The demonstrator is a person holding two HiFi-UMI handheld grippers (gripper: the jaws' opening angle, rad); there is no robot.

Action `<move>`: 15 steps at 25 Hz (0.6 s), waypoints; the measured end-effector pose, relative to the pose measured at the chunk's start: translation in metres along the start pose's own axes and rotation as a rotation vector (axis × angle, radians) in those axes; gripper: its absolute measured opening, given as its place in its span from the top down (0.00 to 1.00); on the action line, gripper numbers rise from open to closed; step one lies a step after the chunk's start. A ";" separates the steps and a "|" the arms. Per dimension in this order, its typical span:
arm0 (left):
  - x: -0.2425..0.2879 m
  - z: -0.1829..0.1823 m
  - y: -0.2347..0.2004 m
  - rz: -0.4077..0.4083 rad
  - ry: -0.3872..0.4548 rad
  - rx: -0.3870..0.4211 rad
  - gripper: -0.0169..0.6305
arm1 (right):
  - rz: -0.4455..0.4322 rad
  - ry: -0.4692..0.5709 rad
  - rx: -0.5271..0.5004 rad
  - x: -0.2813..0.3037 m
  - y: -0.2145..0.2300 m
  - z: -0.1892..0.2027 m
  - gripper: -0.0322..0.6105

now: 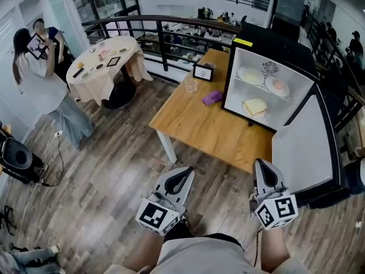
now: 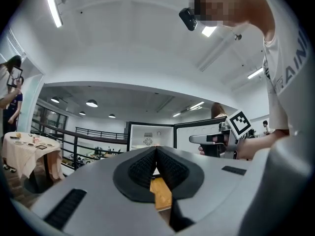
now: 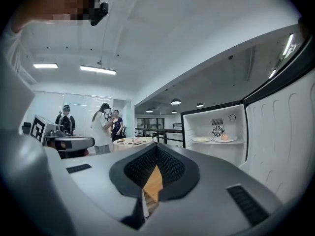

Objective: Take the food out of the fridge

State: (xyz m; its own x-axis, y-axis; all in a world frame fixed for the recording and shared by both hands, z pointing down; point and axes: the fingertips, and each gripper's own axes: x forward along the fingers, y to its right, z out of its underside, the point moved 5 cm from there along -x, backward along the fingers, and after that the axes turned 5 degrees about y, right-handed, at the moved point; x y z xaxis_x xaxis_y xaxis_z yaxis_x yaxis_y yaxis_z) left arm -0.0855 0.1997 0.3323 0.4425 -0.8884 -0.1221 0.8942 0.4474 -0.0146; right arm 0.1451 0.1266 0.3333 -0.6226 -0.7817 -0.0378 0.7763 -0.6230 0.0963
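Observation:
A small black fridge [image 1: 268,44] stands open on the wooden table [image 1: 199,124]. Its upper shelf holds a plate of flat pale food [image 1: 251,75] and a plate with a pinkish round item [image 1: 278,86]. Below them lies a plate with a sandwich [image 1: 255,107]. My left gripper [image 1: 183,173] and right gripper [image 1: 262,165] hover side by side short of the table's near edge, both shut and empty, pointing level at the fridge. The left gripper view shows closed jaws [image 2: 156,149] with the fridge [image 2: 147,136] far ahead. In the right gripper view the closed jaws [image 3: 156,149] face the shelf plates [image 3: 214,139].
The fridge door [image 1: 302,147] hangs open to the right, close to my right gripper. A purple cloth [image 1: 212,97], a glass [image 1: 191,85] and a small framed sign [image 1: 203,72] sit on the table. A clothed round table [image 1: 105,61], two people [image 1: 40,67] and a railing [image 1: 165,36] lie to the left.

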 end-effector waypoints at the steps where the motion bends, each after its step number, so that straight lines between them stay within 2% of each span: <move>1: 0.004 0.000 -0.011 0.017 -0.001 0.002 0.96 | 0.019 0.000 0.000 0.009 -0.002 -0.001 0.92; 8: 0.031 0.003 -0.082 0.122 -0.014 -0.007 0.96 | 0.130 0.004 0.006 0.062 -0.016 -0.002 0.92; 15: 0.069 0.011 -0.114 0.212 -0.026 -0.017 0.96 | 0.222 0.009 0.042 0.088 -0.003 0.005 0.92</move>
State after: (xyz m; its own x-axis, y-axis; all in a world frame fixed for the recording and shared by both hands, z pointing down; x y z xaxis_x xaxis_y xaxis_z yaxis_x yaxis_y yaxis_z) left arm -0.1561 0.0863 0.3361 0.6227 -0.7762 -0.0987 0.7794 0.6264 -0.0084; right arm 0.0874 0.0597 0.3347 -0.4355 -0.9000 -0.0200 0.8894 -0.4336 0.1445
